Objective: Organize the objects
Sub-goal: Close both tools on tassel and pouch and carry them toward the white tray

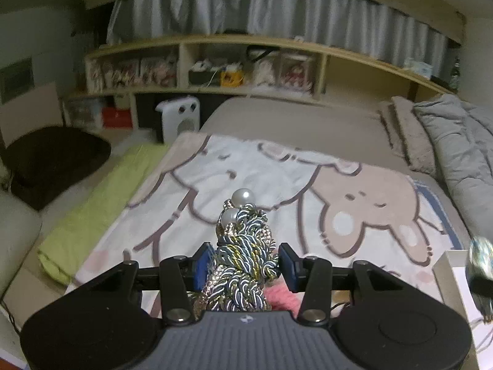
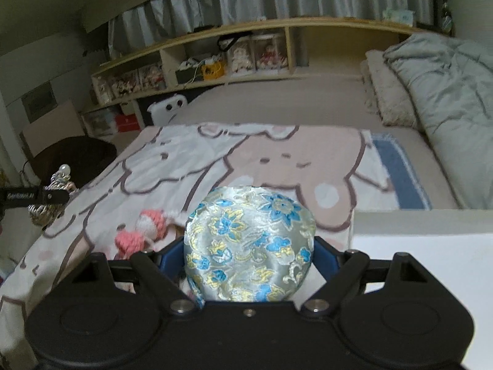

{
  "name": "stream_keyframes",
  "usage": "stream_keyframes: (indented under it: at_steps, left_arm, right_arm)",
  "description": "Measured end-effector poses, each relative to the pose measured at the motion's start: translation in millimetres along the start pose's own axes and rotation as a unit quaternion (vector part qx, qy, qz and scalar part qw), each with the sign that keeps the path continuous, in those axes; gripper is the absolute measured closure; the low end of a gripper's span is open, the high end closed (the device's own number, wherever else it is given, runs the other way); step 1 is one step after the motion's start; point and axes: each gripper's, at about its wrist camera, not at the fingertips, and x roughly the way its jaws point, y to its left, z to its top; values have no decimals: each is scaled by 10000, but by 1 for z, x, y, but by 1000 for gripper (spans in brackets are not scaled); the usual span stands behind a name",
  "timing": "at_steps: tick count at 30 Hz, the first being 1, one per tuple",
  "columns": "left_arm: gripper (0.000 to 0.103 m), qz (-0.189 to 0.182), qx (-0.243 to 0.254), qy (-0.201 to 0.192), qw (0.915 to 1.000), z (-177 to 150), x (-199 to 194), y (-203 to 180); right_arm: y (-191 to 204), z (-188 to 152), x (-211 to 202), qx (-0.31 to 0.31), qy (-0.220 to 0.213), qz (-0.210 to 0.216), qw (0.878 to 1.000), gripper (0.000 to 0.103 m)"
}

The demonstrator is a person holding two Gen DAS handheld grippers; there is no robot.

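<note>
My left gripper point(image 1: 245, 265) is shut on a braided rope accessory point(image 1: 246, 246) of dark blue, gold and silver cord with two pearls point(image 1: 243, 197) at its tip, held above the cartoon blanket point(image 1: 191, 185). It also shows in the right wrist view point(image 2: 58, 185) at far left. My right gripper point(image 2: 249, 259) is shut on a silver brocade pouch point(image 2: 249, 240) with blue and yellow flowers, held just left of a white box point(image 2: 425, 246). A pink and white knitted item point(image 2: 141, 231) lies on the blanket below.
The white box rim point(image 1: 450, 277) is at the right edge of the left wrist view. A grey quilt point(image 2: 446, 92) lies at the bed's right. Shelves point(image 1: 215, 71) with dolls line the back wall. A white heater point(image 1: 180, 117), a green mat point(image 1: 101, 209) and a dark cushion point(image 1: 55, 160) are left.
</note>
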Motion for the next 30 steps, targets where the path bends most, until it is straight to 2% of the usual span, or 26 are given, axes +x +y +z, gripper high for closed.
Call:
stream_keyframes:
  at_steps: [7,14,24,30]
  left_arm:
    - [55,-408,241,-125,9988,12,-5,-51]
    - [55,-866,553,-191,9945,15,-1,-116]
    - [55,-1759,658,-149,9821,16,9,-218]
    - [55,-2182,563,67,9742,-3,22,-265]
  right_arm:
    - [-17,29,0,60,-41,-437,9990,18]
    - [-69,35,-6,480,-74,-974,9941,18]
    - [-151,29,-25,913,-275,-1762,9797,17]
    - [-180,22,-22,1071,-182,-1979,9742,17]
